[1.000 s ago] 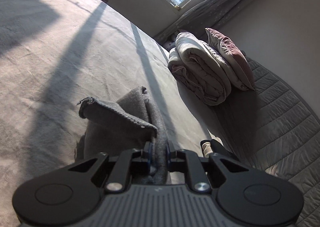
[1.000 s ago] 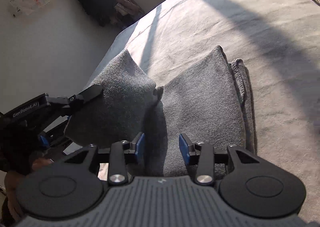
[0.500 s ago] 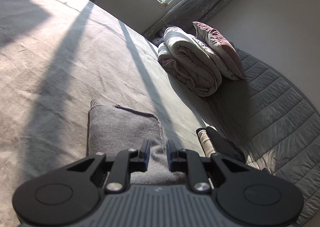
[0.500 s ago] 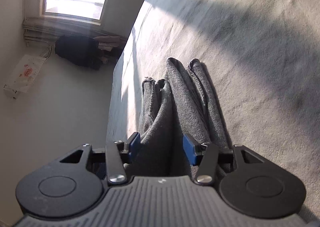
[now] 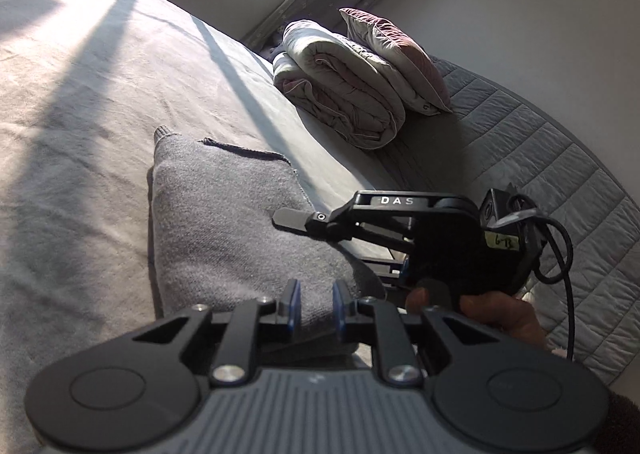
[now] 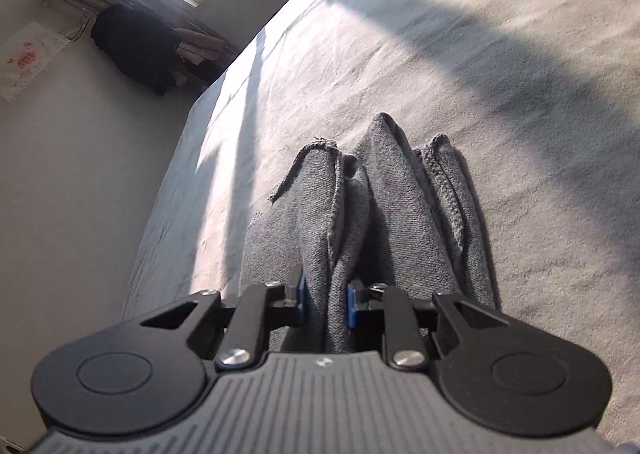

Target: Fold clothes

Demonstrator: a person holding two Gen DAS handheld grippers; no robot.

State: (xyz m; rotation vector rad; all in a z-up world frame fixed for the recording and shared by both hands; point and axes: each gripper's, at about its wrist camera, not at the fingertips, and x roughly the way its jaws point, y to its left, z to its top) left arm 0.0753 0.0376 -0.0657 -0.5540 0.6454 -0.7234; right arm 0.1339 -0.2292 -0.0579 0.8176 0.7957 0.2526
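- Two grippers over one grey knit garment point(image 5: 224, 222), which lies folded into a compact stack on the bed point(image 5: 80, 102), near its edge.
- Left gripper point(image 5: 313, 308) hovers at the near end of the stack, blue pads parted with a narrow gap; cloth shows behind that gap, but nothing looks pinched, so I read it as released.
- Right gripper point(image 6: 325, 304) is the busy one: its pads are pressed in on a bundle of gathered layers, clenched on the garment's near edge.
- Step in hand, by my reading: late in the fold, the right claw holding the doubled layers together for a last tuck or for lifting the stack away.
- Next move calls for keeping those layers bunched, no tugging sideways, or the loose hem point(image 6: 304, 170) could slip out and spoil the fold.
- Only the left view shows the right gripper from outside point(image 5: 404, 238), held in the person's hand point(image 5: 500, 314), plus a rolled duvet point(image 5: 340, 94) and pillow point(image 5: 396, 54) well apart from the garment.
- Only the right view shows the separate folds standing in ridges, and the bed's far edge.
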